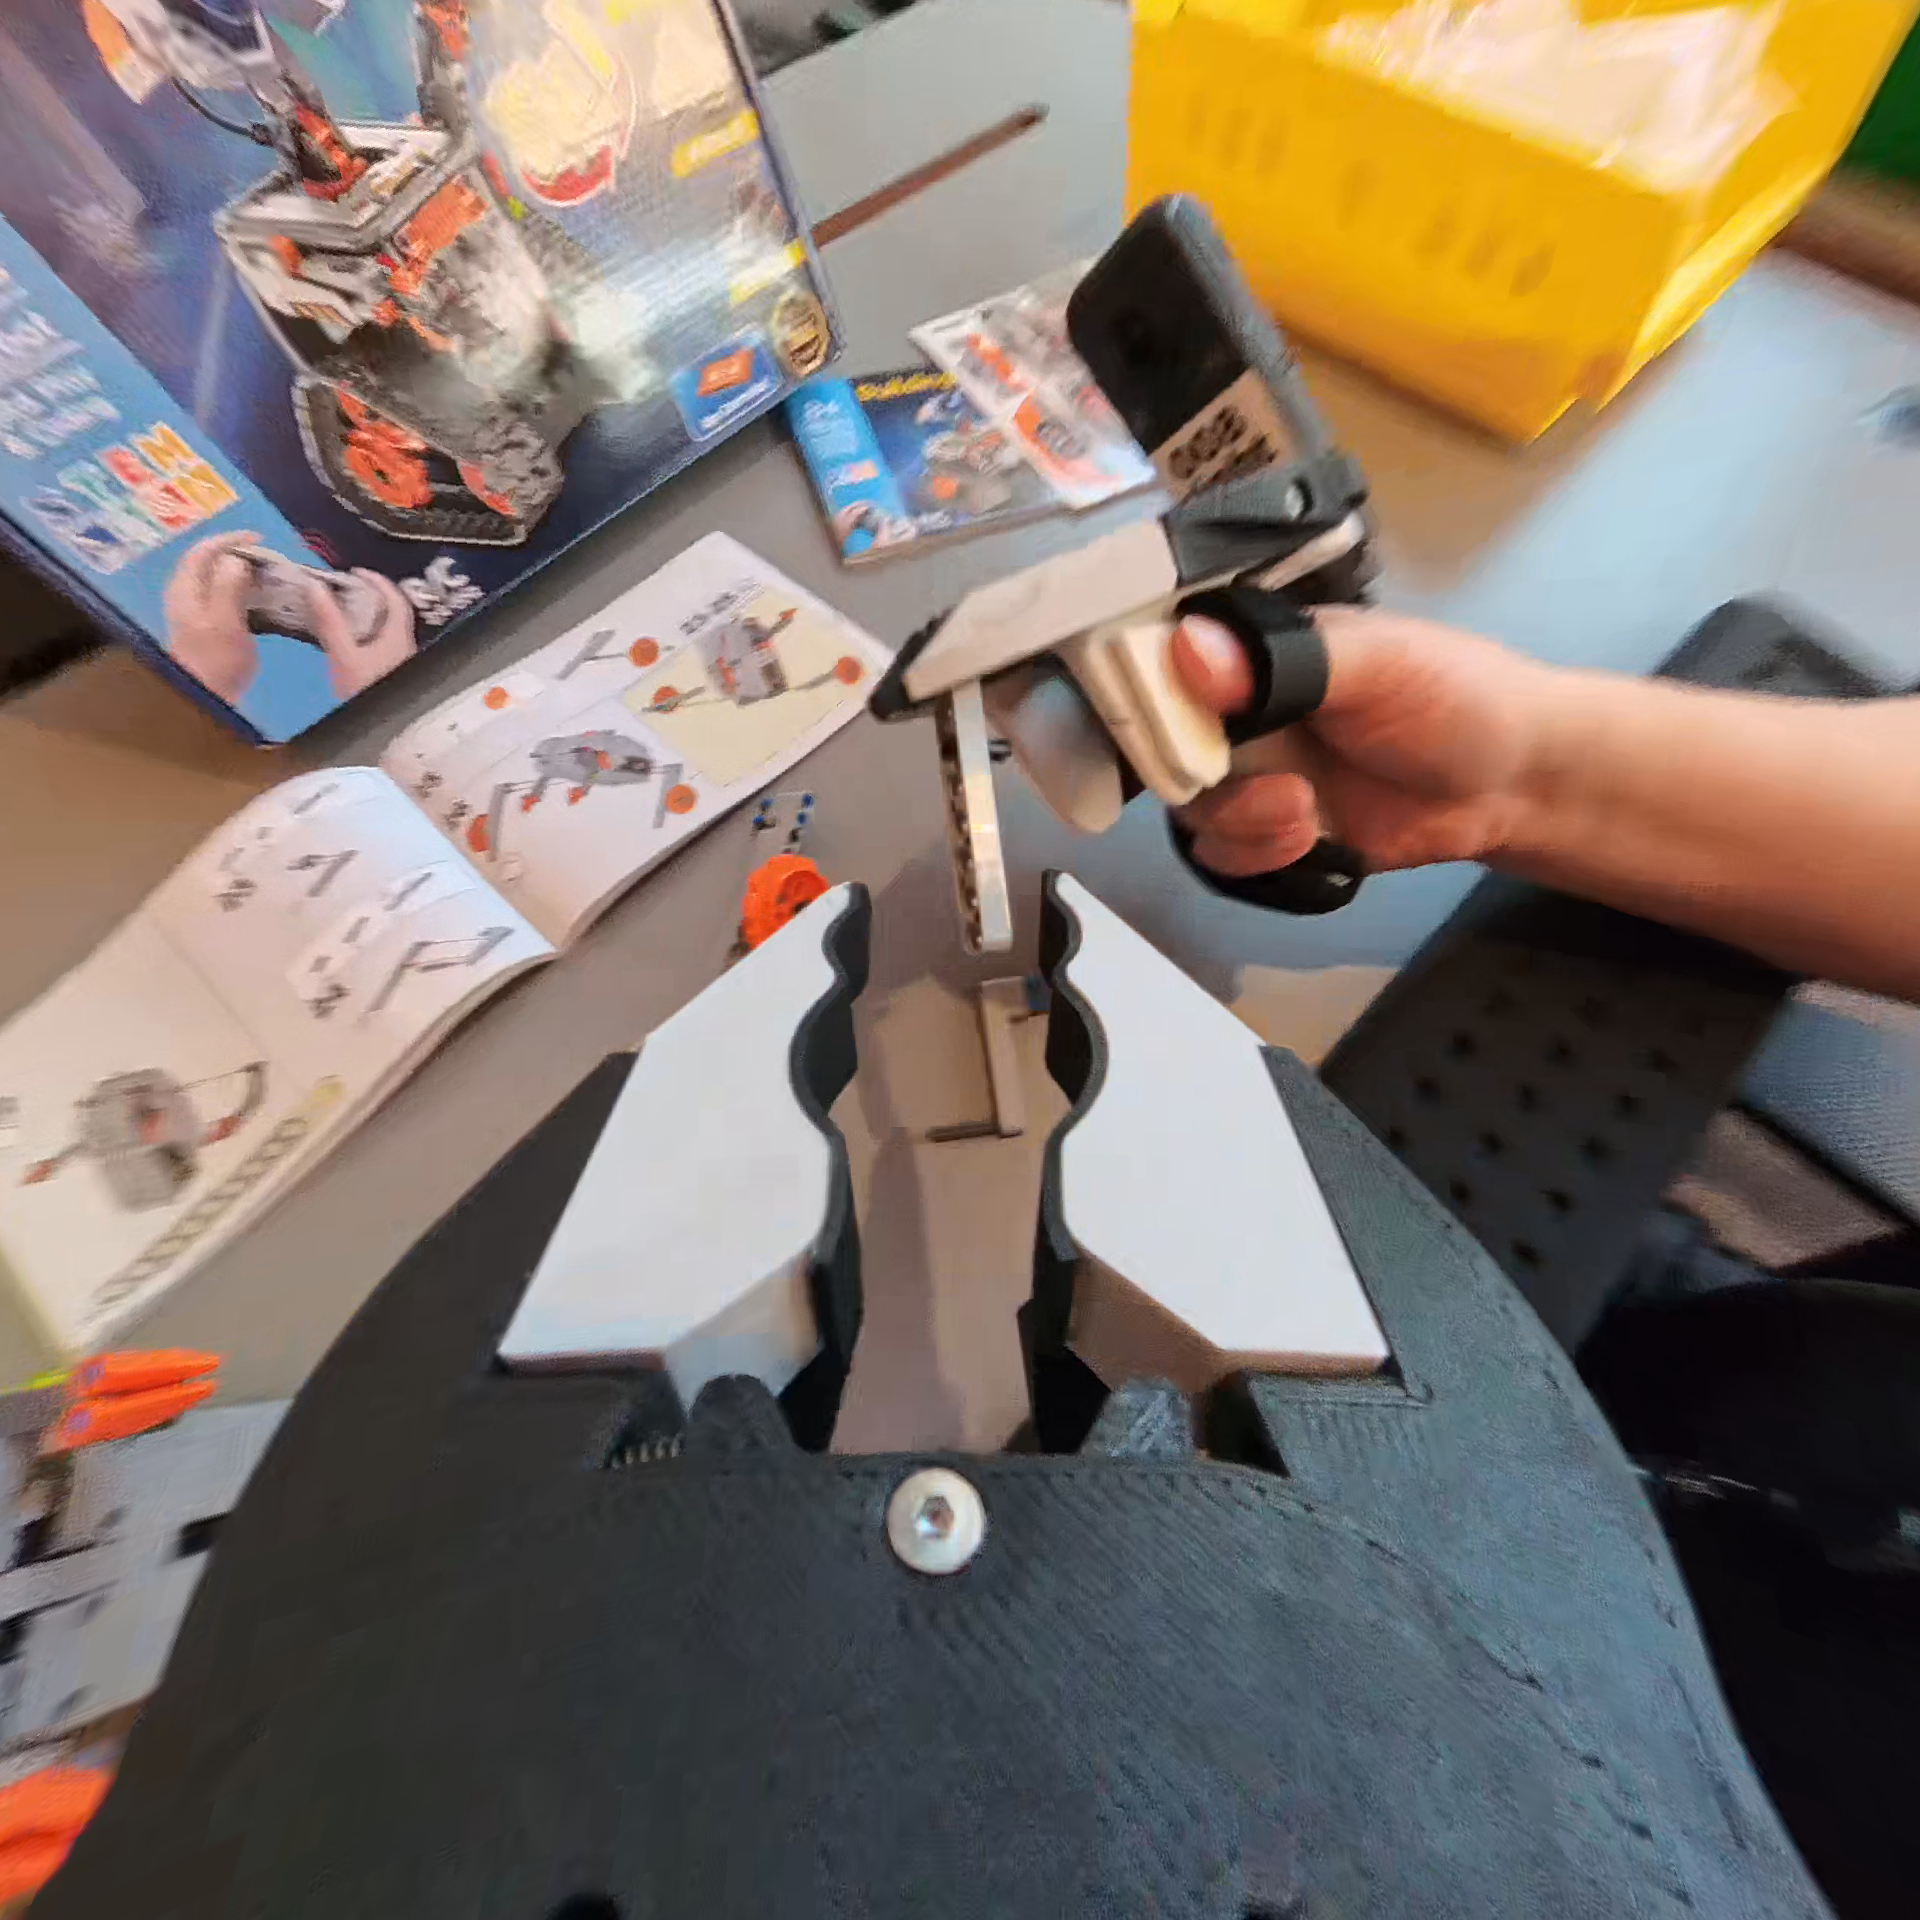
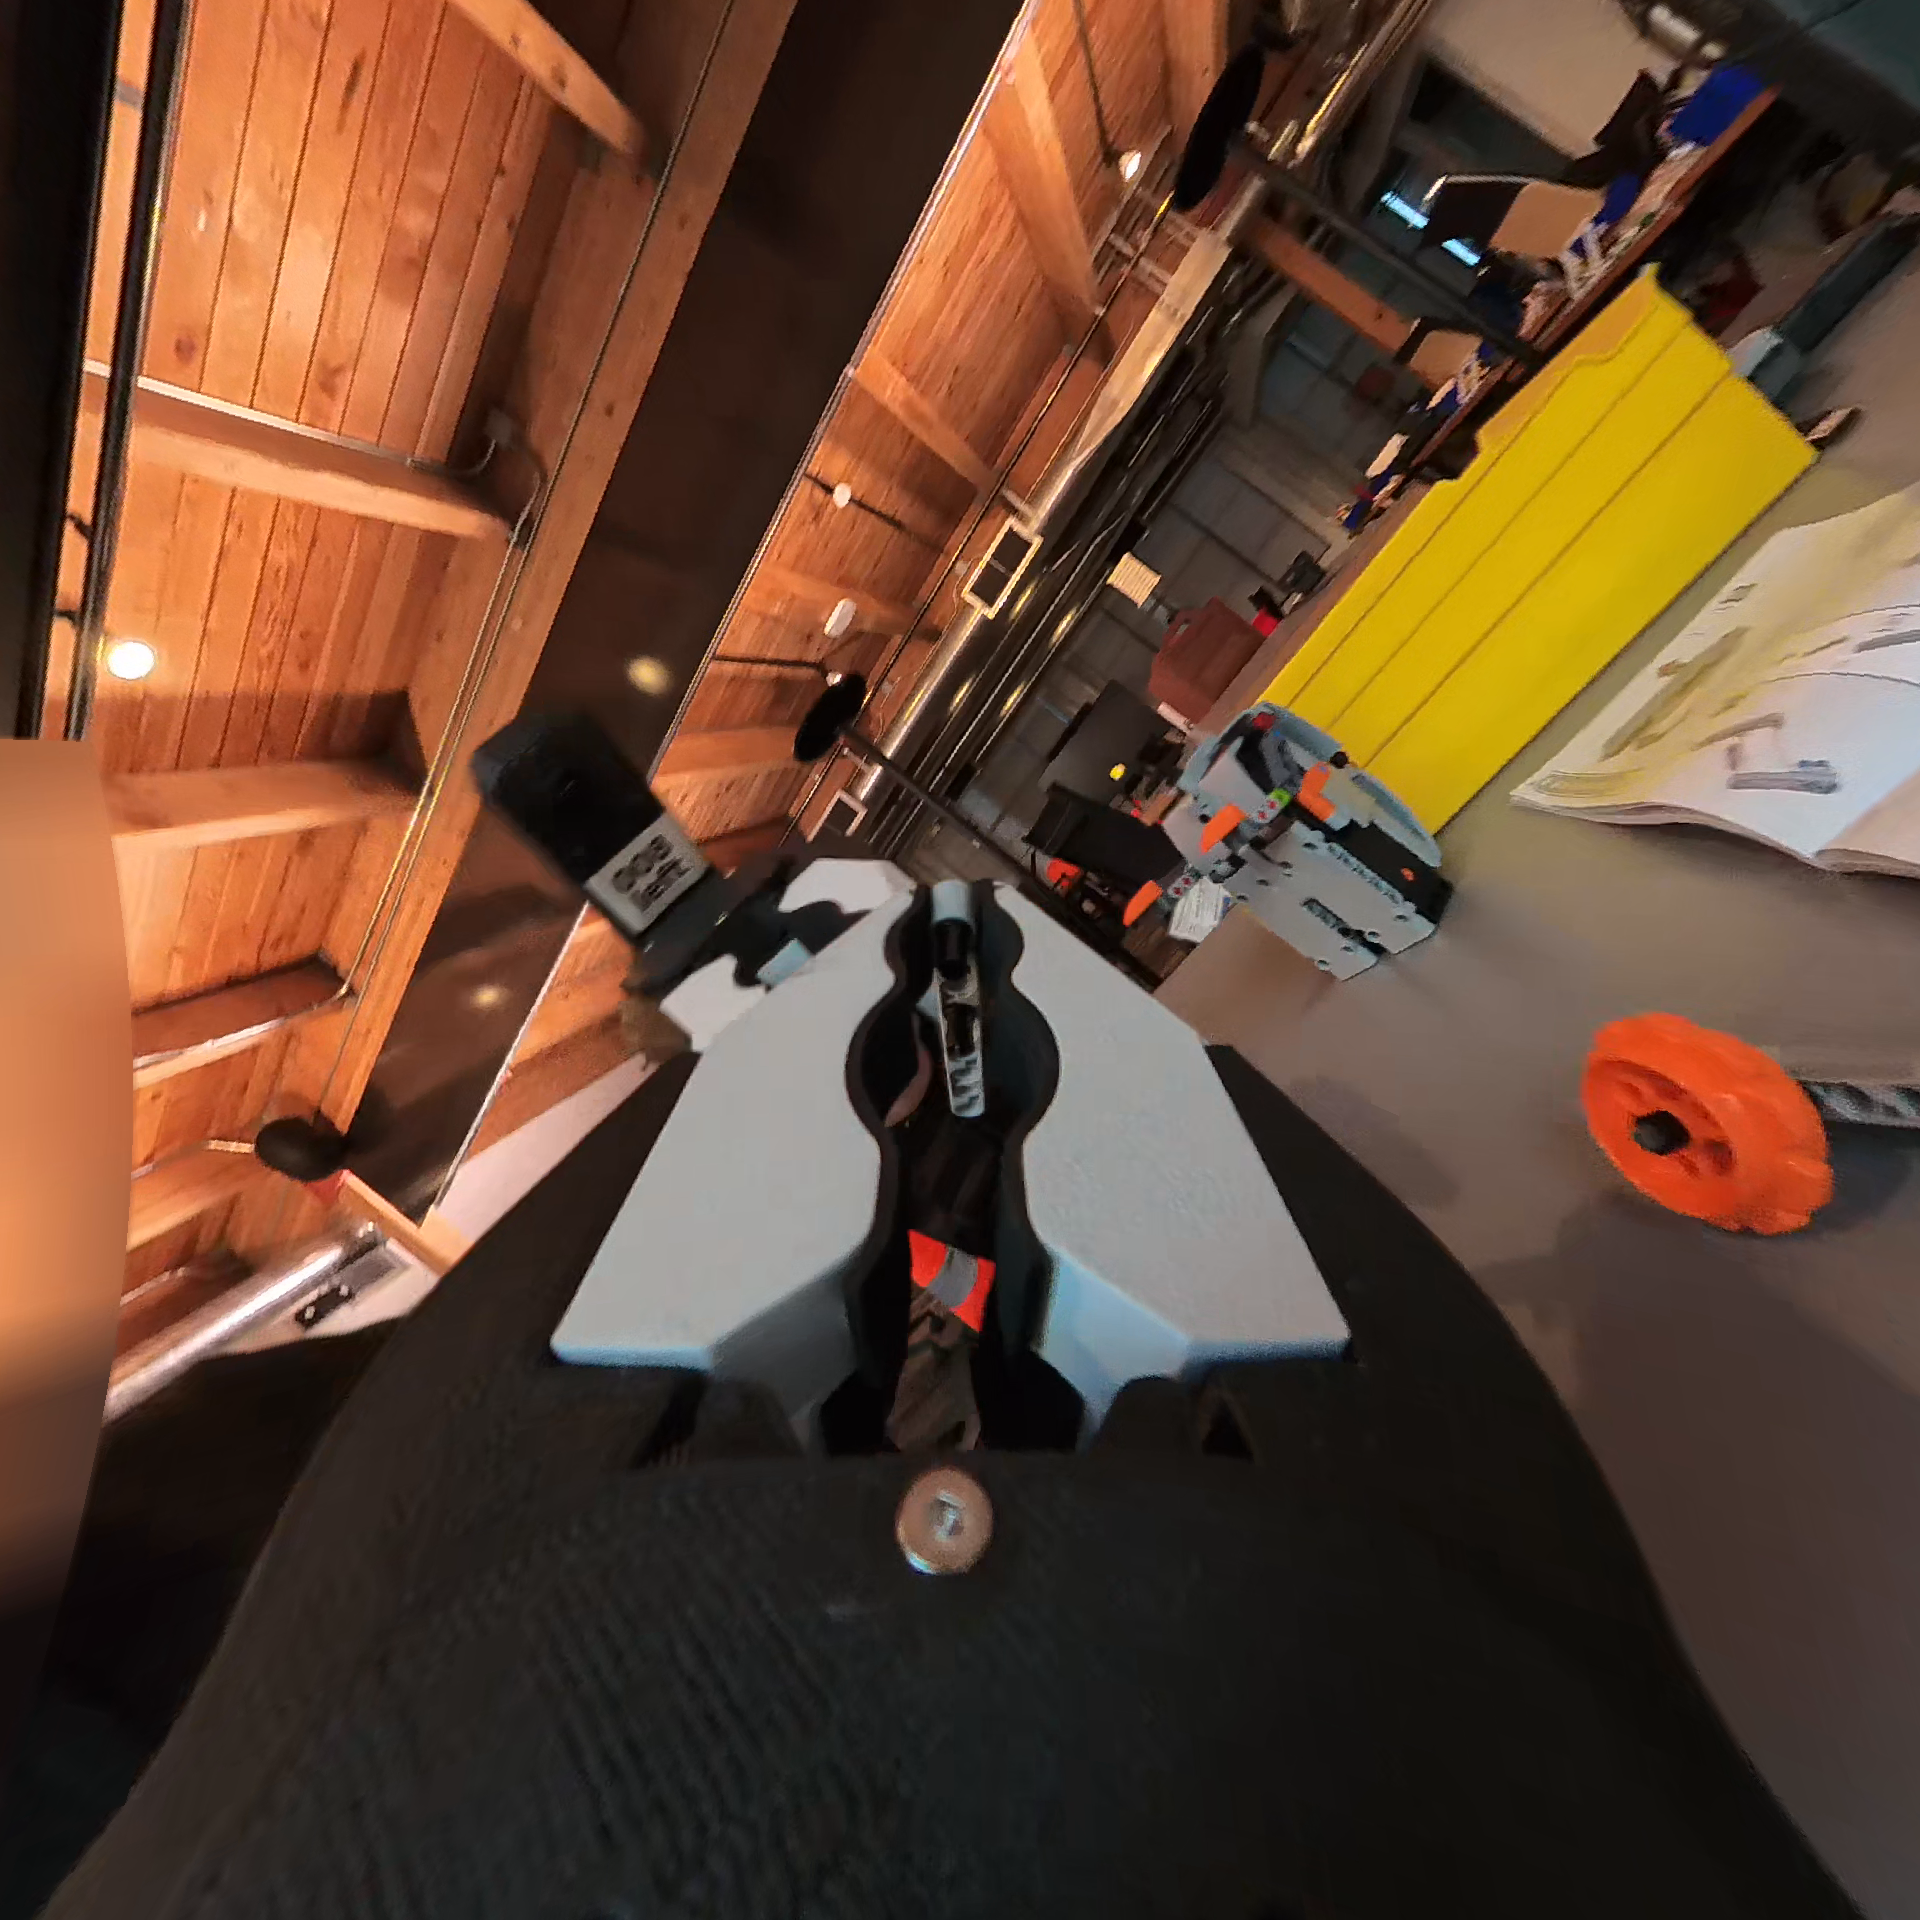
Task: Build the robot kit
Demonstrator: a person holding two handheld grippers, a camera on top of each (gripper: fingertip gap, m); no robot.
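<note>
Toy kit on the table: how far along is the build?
Done: a grey model stands partly built. In hand: the right tool grips a grey beam; the left tool is open, empty. Left: an orange wheel lies loose beside the open booklet.

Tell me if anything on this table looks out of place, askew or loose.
Nothing looks damaged or spilled. A few bits lie loose: an orange wheel lies by itself on the grey table, beside the open manual, and small pins are scattered near it. The right gripper holds a grey beam hanging down in the air.
</note>
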